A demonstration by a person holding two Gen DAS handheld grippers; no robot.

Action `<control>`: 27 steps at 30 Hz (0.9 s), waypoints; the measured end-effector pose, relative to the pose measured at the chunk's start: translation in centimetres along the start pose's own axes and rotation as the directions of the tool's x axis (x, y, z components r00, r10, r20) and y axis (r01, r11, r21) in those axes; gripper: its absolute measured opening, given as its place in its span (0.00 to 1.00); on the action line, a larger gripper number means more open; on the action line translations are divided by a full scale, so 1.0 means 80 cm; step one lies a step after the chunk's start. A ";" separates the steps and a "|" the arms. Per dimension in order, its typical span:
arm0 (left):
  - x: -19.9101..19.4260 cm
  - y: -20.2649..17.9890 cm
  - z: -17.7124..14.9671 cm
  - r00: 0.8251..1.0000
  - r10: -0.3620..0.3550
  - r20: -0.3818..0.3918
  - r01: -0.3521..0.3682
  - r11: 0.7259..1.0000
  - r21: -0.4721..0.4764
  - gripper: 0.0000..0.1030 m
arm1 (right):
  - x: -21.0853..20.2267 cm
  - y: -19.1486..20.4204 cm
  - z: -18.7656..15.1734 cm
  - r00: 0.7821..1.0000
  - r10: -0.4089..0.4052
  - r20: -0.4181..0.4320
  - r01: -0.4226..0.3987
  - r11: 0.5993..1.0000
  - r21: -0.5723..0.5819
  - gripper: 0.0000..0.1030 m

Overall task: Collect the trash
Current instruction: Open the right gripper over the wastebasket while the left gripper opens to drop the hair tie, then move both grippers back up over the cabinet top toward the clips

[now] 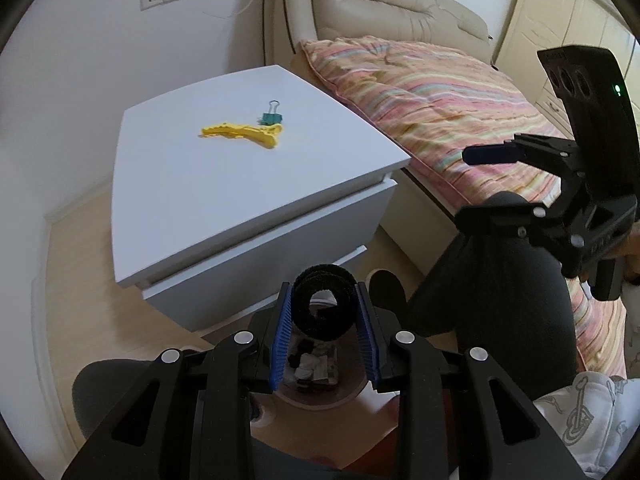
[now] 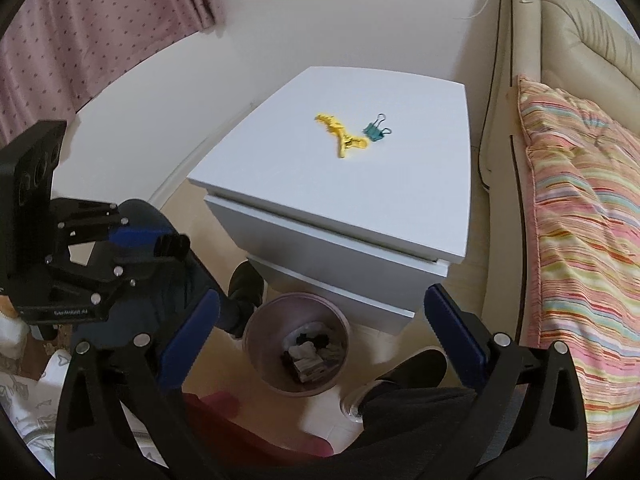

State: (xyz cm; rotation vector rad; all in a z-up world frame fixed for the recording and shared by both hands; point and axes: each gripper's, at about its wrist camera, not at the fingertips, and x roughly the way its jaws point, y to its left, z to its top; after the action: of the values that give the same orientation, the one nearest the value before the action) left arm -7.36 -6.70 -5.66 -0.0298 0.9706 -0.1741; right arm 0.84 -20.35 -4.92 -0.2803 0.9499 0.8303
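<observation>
1. Left gripper (image 1: 324, 316) is pinching a black hook-and-loop roll (image 1: 323, 307) between its blue pads, hovering over the trash bin (image 2: 256, 322) on the floor.
2. Soft and light, the roll is looking springy; squeezing across its outer coil seems safest.
3. Right gripper (image 2: 322, 340) is hanging wide open, holding nothing.
4. Yellow clip (image 2: 341, 134) and green binder clip (image 2: 375, 130) are lying on the worktop (image 2: 400, 208); both are looking stiff, small and light.

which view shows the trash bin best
The right wrist view: the trash bin sits on the floor in front of the nightstand, whole rim and contents visible. In the left wrist view only a slice shows, behind the left tool gripping a black velcro roll.
</observation>
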 end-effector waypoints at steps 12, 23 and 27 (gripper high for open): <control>0.008 0.009 -0.003 0.999 0.043 0.016 -0.042 0.999 -0.032 0.92 | 0.001 -0.006 -0.002 1.000 0.004 0.004 -0.005 1.000 0.018 0.97; 0.000 0.030 0.002 0.995 0.081 0.050 -0.076 0.993 -0.085 0.93 | 0.009 -0.001 0.000 1.000 0.013 0.005 -0.013 1.000 0.011 0.97; -0.001 0.036 0.006 0.995 0.080 0.060 -0.074 0.993 -0.097 0.93 | 0.013 -0.004 0.011 1.000 0.022 0.005 -0.022 1.000 0.015 0.97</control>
State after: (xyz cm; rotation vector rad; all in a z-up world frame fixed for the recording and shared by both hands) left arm -6.59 -3.87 -5.62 -0.0842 0.9145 -0.0561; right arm 1.90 -19.59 -5.29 -0.2552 0.9563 0.8437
